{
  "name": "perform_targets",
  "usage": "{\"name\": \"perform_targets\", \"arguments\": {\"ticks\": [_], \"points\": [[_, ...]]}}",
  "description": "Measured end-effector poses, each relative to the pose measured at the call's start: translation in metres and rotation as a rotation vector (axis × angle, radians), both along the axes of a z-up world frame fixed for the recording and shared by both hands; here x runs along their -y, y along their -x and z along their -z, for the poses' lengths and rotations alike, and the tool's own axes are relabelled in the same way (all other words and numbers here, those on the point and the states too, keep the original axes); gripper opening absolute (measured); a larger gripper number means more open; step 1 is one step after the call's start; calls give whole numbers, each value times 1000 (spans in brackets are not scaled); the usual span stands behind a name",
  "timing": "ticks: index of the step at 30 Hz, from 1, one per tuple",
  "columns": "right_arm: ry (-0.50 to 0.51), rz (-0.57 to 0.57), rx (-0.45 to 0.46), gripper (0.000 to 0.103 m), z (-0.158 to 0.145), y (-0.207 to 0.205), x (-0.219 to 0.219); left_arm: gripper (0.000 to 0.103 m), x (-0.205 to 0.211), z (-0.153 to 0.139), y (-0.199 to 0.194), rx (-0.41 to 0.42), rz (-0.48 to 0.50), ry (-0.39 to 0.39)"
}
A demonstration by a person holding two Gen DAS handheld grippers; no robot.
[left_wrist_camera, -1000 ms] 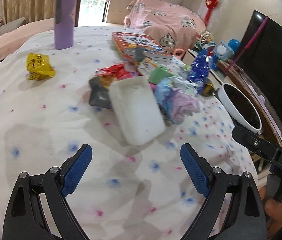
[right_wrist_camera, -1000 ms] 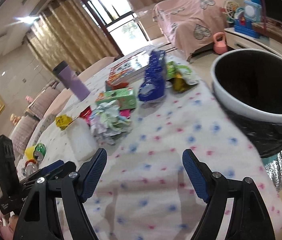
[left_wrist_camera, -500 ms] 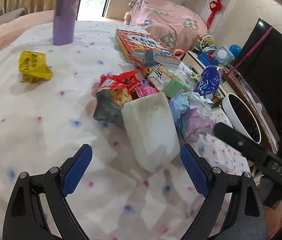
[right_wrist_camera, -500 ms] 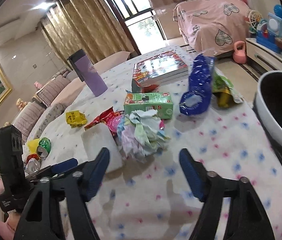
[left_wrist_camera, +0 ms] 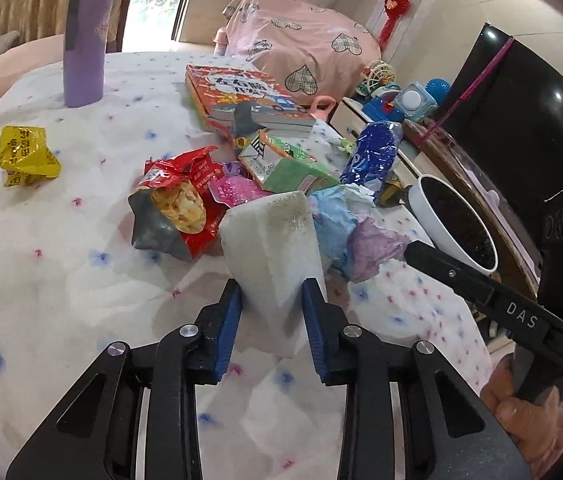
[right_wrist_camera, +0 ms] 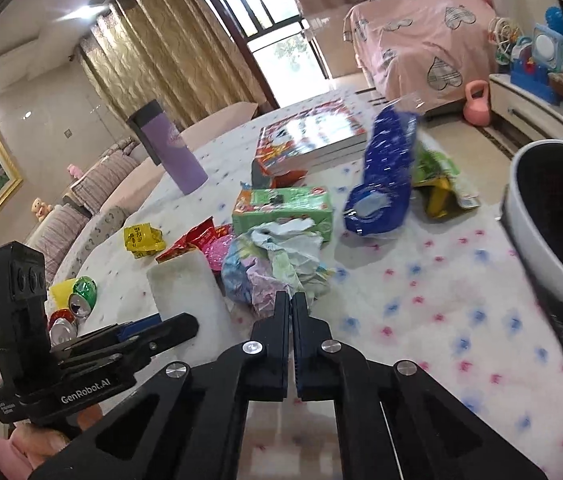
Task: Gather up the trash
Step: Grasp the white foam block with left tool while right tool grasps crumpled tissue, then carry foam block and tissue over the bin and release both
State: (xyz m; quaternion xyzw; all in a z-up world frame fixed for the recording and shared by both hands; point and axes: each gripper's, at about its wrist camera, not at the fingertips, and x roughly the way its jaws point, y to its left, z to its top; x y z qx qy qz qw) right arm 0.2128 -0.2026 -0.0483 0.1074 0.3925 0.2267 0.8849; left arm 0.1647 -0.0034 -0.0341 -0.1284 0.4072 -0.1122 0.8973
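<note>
1. The left gripper grasps a white foam block by its near end, blue pads pressed against both sides; the block's near end rests on a spotted tablecloth.
2. The right gripper has its jaws clenched together, tips at the near edge of a crumpled paper wad; whether they pinch it cannot be told.
3. Just behind the block lie a red snack bag and a green carton.
4. A yellow wrapper lies apart on the left.
5. A white bin with a black liner stands beside the table edge on the right.
</note>
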Motion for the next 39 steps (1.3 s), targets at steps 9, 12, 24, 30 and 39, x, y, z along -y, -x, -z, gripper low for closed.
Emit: {"name": "perform_targets", "arguments": {"ticks": [9, 12, 24, 30, 39], "points": [[-39, 20, 23, 1, -13, 13, 18, 29, 0, -13, 12, 23, 2, 3], [-43, 37, 44, 1, -22, 21, 27, 29, 13, -19, 12, 37, 38, 8], [-35, 168, 101, 1, -47, 32, 92, 29, 95, -36, -6, 75, 215, 8], [-37, 239, 123, 1, -57, 31, 129, 29, 138, -43, -20, 92, 295, -16], [-30, 319, 133, 1, -60, 16, 176, 29, 190, -46, -48, 86, 366, -50]]}}
